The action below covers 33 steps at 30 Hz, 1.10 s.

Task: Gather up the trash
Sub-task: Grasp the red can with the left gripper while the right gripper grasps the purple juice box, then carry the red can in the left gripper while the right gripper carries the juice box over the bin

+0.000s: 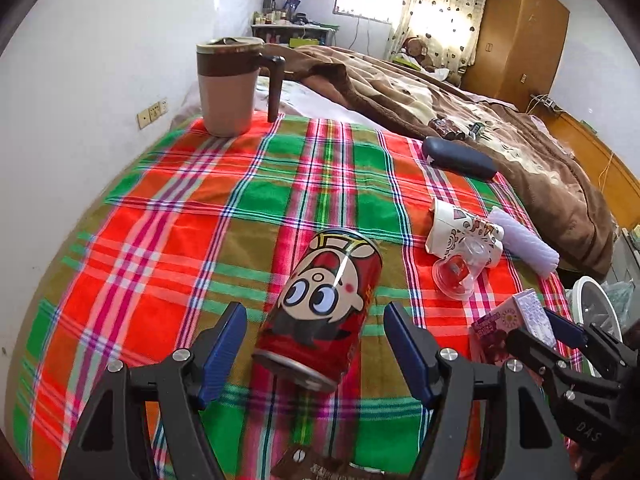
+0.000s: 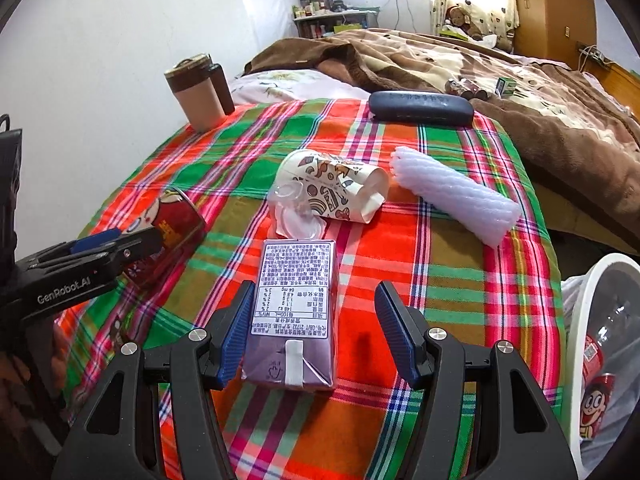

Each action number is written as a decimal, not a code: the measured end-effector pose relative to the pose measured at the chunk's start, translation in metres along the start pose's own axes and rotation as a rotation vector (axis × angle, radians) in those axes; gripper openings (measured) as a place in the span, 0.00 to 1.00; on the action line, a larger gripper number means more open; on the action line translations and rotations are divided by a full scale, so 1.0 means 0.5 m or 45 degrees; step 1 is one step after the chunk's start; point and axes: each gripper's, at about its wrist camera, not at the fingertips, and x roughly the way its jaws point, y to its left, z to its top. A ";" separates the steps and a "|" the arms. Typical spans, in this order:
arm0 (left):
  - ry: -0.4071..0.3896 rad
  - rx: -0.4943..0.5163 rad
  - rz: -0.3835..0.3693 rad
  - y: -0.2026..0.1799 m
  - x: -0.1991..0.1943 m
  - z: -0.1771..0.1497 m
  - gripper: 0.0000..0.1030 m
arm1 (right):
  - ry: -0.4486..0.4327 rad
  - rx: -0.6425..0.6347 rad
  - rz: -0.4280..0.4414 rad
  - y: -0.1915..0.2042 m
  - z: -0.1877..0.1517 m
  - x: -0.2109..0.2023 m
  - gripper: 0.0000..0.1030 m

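Observation:
A red cartoon can [image 1: 320,308] lies on its side on the plaid cloth, between the fingers of my open left gripper [image 1: 316,340]; it also shows in the right wrist view [image 2: 176,228]. A purple drink carton [image 2: 292,312] lies between the fingers of my open right gripper [image 2: 312,336], against the left pad; it also shows in the left wrist view [image 1: 508,320]. A crushed paper cup [image 2: 336,188], a clear plastic cup [image 2: 292,216] and a white foam roll [image 2: 456,196] lie beyond. A white trash bin [image 2: 576,320] with a red bottle inside stands at the right.
A brown lidded mug [image 1: 228,84] stands at the far left of the plaid cloth [image 1: 200,200]. A dark glasses case [image 2: 420,108] lies at the far edge. A brown blanket [image 2: 540,92] covers the bed behind. A brown wrapper [image 1: 320,466] lies under the left gripper.

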 end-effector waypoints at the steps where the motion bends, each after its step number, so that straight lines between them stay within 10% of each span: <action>1: 0.016 -0.003 -0.005 0.003 0.010 0.003 0.69 | -0.002 -0.003 -0.004 0.000 0.001 0.001 0.60; 13: 0.035 -0.043 -0.082 0.011 0.044 0.011 0.63 | 0.025 0.016 0.001 -0.002 0.000 0.011 0.59; 18: 0.028 -0.028 -0.086 0.004 0.044 0.011 0.60 | 0.012 0.000 -0.034 0.003 0.001 0.011 0.37; 33: 0.008 -0.024 -0.104 -0.021 0.014 -0.011 0.54 | -0.031 0.006 -0.004 0.000 -0.004 -0.008 0.37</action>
